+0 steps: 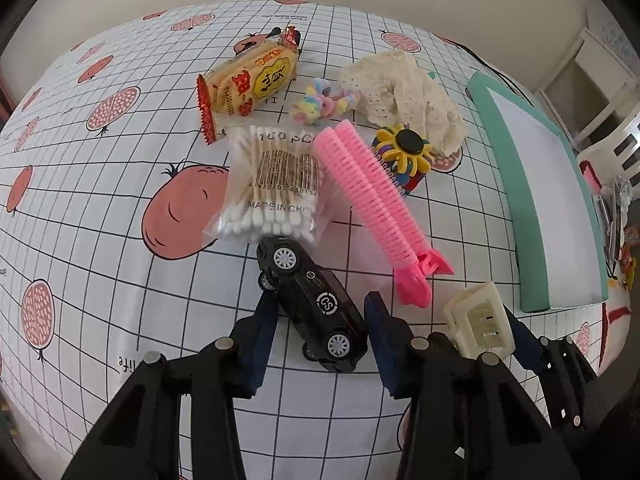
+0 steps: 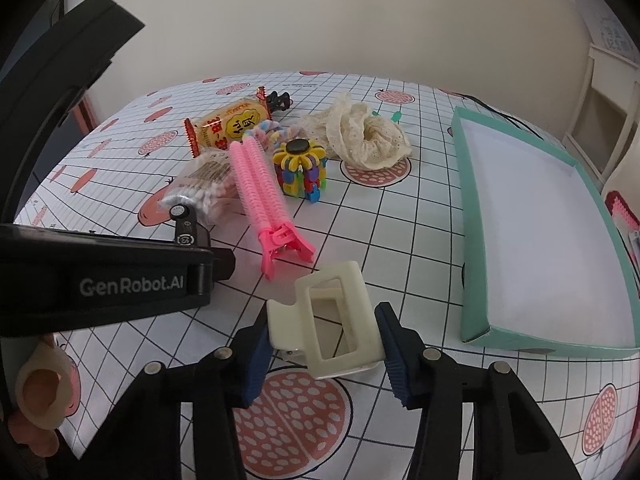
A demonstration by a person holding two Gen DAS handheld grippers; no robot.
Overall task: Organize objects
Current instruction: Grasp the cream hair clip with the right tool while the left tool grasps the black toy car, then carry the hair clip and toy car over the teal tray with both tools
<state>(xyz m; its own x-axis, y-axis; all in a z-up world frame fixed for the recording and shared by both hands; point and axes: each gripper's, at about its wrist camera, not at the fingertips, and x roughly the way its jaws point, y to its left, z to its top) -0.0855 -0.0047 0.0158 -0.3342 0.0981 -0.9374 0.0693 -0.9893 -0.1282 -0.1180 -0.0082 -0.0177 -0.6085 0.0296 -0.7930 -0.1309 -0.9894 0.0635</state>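
Two grippers are working over a cloth printed with a grid and pomegranates [image 2: 400, 216]. The left gripper [image 1: 320, 330] is standing with its blue pads spread either side of one black toy car [image 1: 314, 304]; the left pad is touching the car's side, the right pad is sitting just clear of it, so the jaws are parted and not clamped. The car is lying on its side at the near edge of the heap, its nose against one bag of cotton swabs [image 1: 272, 184].

The right gripper [image 2: 322, 344] is pinching one cream claw clip [image 2: 336, 320] between both pads, near the front of the cloth and just left of one teal tray [image 2: 468, 240] with a white floor.

Behind them the remaining things are lying close together:
- one pink double-roller hair clip [image 1: 372, 204], slanting across the middle, its edge overlapping the swab bag
- one snack packet [image 1: 252, 80] in yellow and red, at the far left
- one pastel scrunchie [image 1: 320, 100], beside the packet
- one cream lace scrunchie [image 1: 404, 92], at the far right
- one multicoloured block toy [image 2: 302, 168] topped with a yellow flower, between the pink clip and the lace
- one small black clip [image 2: 278, 100], behind the snack packet.
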